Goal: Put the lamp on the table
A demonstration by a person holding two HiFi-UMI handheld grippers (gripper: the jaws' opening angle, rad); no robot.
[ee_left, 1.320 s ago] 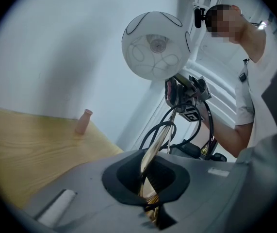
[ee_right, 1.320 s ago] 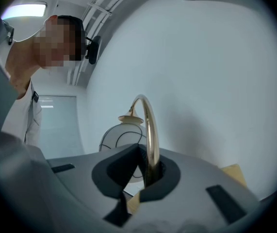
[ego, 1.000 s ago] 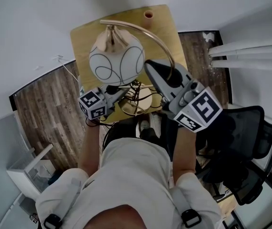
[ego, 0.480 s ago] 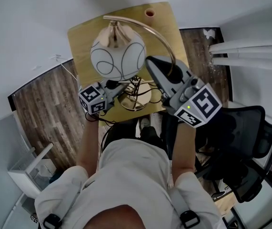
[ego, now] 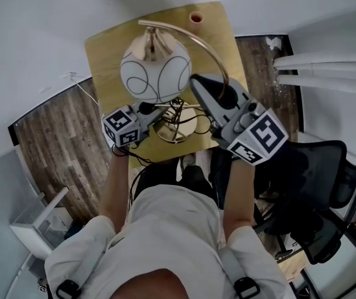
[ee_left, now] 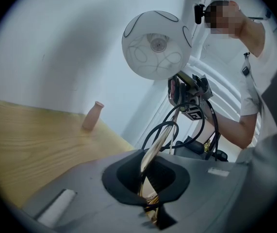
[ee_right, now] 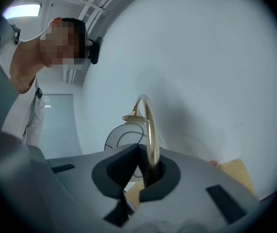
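Both grippers have sunk a little and carried the lamp [ego: 165, 86] further in over the wooden table [ego: 112, 55], its round base [ego: 176, 124] now sitting further in from the near edge than a second ago; whether that base already touches the wood is hard to tell from above. The left gripper [ee_left: 150, 198] is clamped on the brass stem [ee_left: 158, 140] low down, close to the base and the loose black cord [ego: 181, 108], while the right gripper [ee_right: 148, 171] is closed on the same stem higher up its arch. That stem looks stiff but smooth, so probably slippery. The glass globe shade [ego: 156, 73] hangs from the arch, fragile and likely top-heavy, so metal is the place to hold. A small vase [ego: 194, 18] stands at the far edge.
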